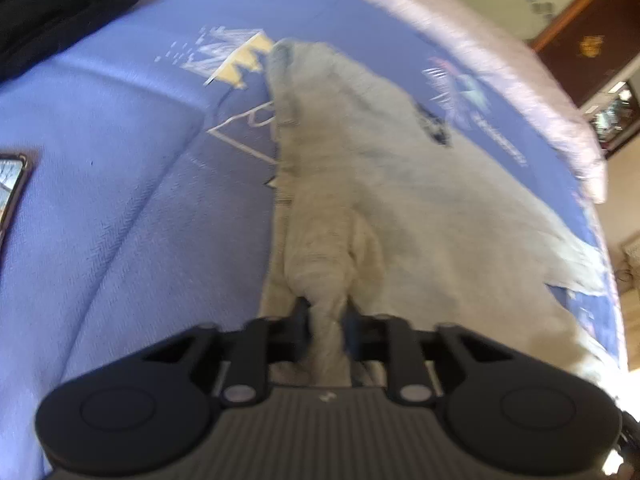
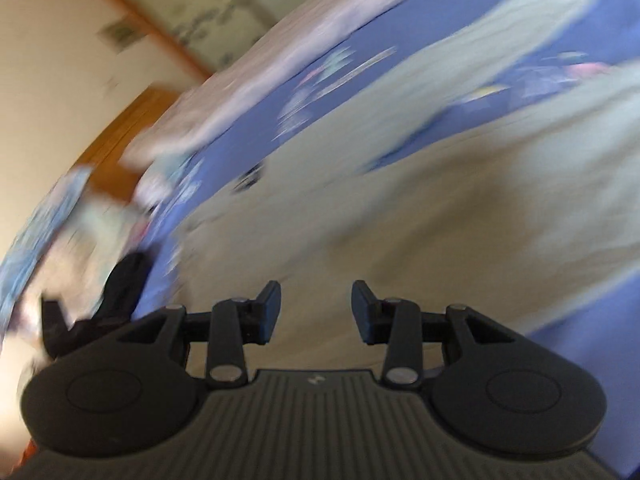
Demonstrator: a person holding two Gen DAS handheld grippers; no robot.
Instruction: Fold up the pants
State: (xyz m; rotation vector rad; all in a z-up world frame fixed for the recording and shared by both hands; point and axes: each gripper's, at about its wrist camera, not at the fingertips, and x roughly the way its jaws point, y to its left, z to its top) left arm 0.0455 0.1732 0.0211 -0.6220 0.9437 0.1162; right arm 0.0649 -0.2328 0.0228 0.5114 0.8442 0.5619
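Beige pants [image 1: 384,184] lie spread on a blue patterned bedspread [image 1: 120,184]. My left gripper [image 1: 326,312] is shut on a bunched fold of the pants and lifts it off the bed. In the right wrist view the pants [image 2: 400,200] fill the middle, with both legs running to the upper right, blurred. My right gripper [image 2: 316,308] is open and empty just above the pants fabric.
A black garment [image 1: 52,12] lies at the bedspread's upper left. A phone [image 1: 10,188] lies at the left edge. A pink blanket edge [image 1: 500,60] borders the far side. Wooden furniture [image 2: 120,136] and a black object [image 2: 120,280] stand beside the bed.
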